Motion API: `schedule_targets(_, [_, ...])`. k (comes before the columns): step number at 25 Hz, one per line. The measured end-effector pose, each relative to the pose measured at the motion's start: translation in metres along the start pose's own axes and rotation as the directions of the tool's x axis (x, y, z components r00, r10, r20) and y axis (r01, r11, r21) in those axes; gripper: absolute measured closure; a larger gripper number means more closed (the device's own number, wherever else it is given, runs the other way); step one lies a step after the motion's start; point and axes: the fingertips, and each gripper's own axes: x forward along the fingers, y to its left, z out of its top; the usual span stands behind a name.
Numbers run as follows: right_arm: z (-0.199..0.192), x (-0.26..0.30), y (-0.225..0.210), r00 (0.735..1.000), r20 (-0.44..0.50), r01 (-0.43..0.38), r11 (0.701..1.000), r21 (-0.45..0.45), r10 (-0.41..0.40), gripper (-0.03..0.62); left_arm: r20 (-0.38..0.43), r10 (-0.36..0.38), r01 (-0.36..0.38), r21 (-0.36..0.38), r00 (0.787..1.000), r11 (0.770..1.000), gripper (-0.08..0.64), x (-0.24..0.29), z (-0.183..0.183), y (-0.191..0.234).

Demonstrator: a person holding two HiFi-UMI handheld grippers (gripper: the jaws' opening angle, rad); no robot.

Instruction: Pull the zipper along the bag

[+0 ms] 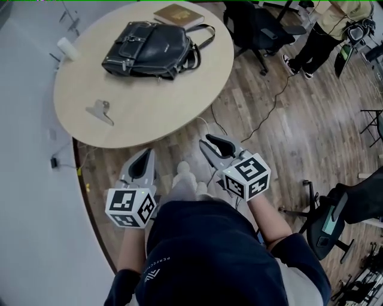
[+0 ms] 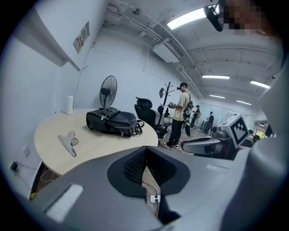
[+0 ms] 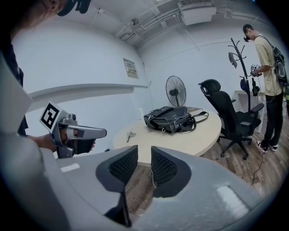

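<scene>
Bag point(image 1: 149, 51) lay at 12 o'clock on the table point(image 1: 155, 119), well apart from your left gripper point(image 1: 143, 158), clenched empty, and your right gripper point(image 1: 213, 142), released and empty. Task appeared unstarted; approach, grasp and pull remained.

A black bag point(image 1: 149, 51) is laid on the far part of the round surface point(image 1: 161, 101), with a book point(image 1: 178, 15) just behind it and a metal clip point(image 1: 100, 112) set well apart near the closer edge. The left tool point(image 1: 145, 154) and the right tool point(image 1: 208, 141) are held side by side over the wooden floor point(image 1: 287, 131), short of the surface.
</scene>
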Motion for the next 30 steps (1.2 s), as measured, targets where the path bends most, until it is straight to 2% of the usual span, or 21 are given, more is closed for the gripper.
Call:
schedule_targets(4, [0.01, 0.024, -0.014, 1.0, -0.005, -0.005, 1.0, -0.002, 0.005, 0.486, -0.002, 0.017, -0.017, -0.02, 1.0, 1.0, 0.54, 0.022, 0.006, 0.02])
schedule_targets(11, [0.042, 0.08, -0.053, 1.0, -0.022, 0.021, 1.0, -0.017, -0.021, 0.485, -0.016, 0.0, 0.0, -0.034, 1.0, 0.999, 0.523, 0.079, 0.03, 0.054])
schedule_targets(16, [0.056, 0.126, -0.079, 0.997, -0.062, 0.036, 0.999, -0.04, -0.039, 0.485, -0.037, 0.01, -0.013, -0.081, 0.999, 0.997, 0.512, 0.114, 0.034, 0.094])
schedule_targets(18, [0.06, 0.136, -0.085, 0.996, -0.081, 0.029, 0.999, -0.043, -0.033, 0.485, -0.048, 0.018, -0.023, -0.108, 0.999, 0.994, 0.515, 0.119, 0.031, 0.103])
schedule_targets(21, [0.064, 0.154, -0.094, 0.996, -0.087, 0.027, 0.998, -0.05, -0.031, 0.488, -0.058, 0.024, -0.03, -0.109, 0.998, 0.994, 0.517, 0.127, 0.028, 0.117])
schedule_targets(25, [0.051, 0.17, -0.101, 0.992, -0.118, 0.033, 0.999, -0.041, -0.037, 0.489, -0.079, 0.033, -0.045, -0.151, 0.996, 0.987, 0.518, 0.127, 0.014, 0.126])
schedule_targets(30, [0.052, 0.183, -0.115, 0.993, -0.109, 0.052, 0.998, -0.021, -0.054, 0.492, -0.085, 0.035, -0.047, -0.146, 0.996, 0.988, 0.52, 0.136, 0.016, 0.129])
